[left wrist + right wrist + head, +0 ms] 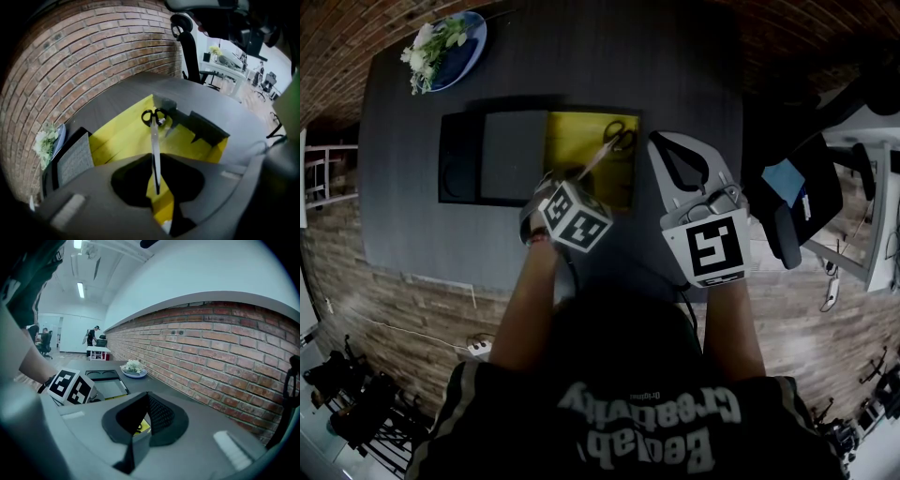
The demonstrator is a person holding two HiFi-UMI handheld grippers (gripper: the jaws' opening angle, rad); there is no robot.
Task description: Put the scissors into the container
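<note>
Left tongs [155, 185]: clenched on the blade end of the scissors [154, 140], whose black handles point away over the yellow container [117, 140] at mid-frame. I cannot tell whether the handles touch its floor.

Right tongs [146, 408]: closed on nothing, held beside the container.

Step in hand, in my judgement: placement. The next move calls for lowering the scissors within the yellow walls, then releasing.

Desk [675, 75]: dark, no labels.

Writing: my shirt's print shows upside down at lower centre of the head view. One word appears to be "Creativity"; the rest is unclear.
</note>
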